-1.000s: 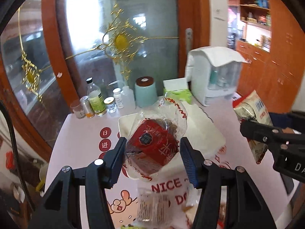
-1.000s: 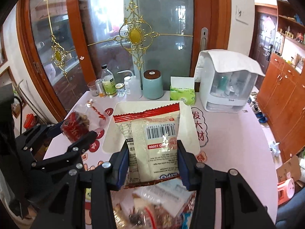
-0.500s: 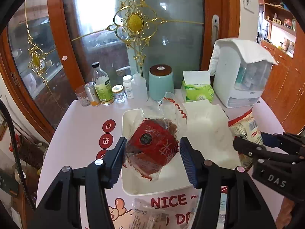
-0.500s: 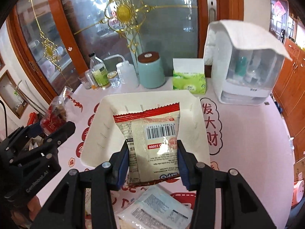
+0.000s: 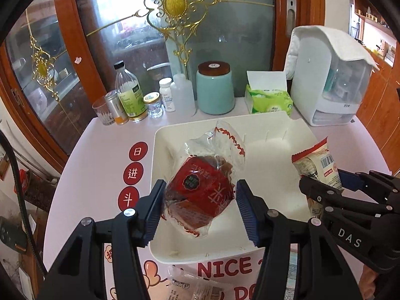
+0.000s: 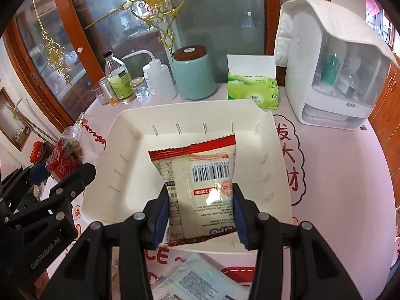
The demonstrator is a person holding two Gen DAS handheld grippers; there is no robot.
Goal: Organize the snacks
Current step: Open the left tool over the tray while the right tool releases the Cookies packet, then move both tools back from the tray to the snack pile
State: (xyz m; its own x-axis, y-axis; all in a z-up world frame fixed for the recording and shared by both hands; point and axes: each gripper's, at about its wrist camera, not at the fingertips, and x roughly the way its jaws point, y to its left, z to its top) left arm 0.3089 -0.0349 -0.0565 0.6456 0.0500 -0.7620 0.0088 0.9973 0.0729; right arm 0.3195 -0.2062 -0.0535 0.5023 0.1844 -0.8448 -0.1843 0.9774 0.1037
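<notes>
Left wrist view: clear crinkly bag with a red printed label and brown snack inside (image 5: 200, 192), clamped between the blue pads of the left gripper (image 5: 198, 208), hanging over the near left part of the white rectangular plastic tray (image 5: 295, 130); whether touching the tray floor, impossible to tell. Right wrist view: cream foil snack packet with a red top band and a barcode (image 6: 200, 187), pinched at its lower half by the right gripper (image 6: 200, 216), held upright above the near edge of the same tray, its top leaning toward the tray's middle. Step in hand, judged from this: lowering both snacks into the tray. Best done by sinking each packet until its bottom rests on the tray floor, then parting the pads, not dropping from height; worth keeping the red bag to the left side and the cream packet to the right so neither lands on the other, and keeping the two grippers from knocking together, being near each other over the tray. More packets lying on the pink printed bench (image 6: 350, 150) in front of the tray. Beyond the tray: teal ceramic jar with a brown lid (image 5: 215, 87), green tissue box (image 5: 268, 100), small bottles and jars (image 5: 140, 100), white dispenser under a cloth (image 5: 327, 75).
</notes>
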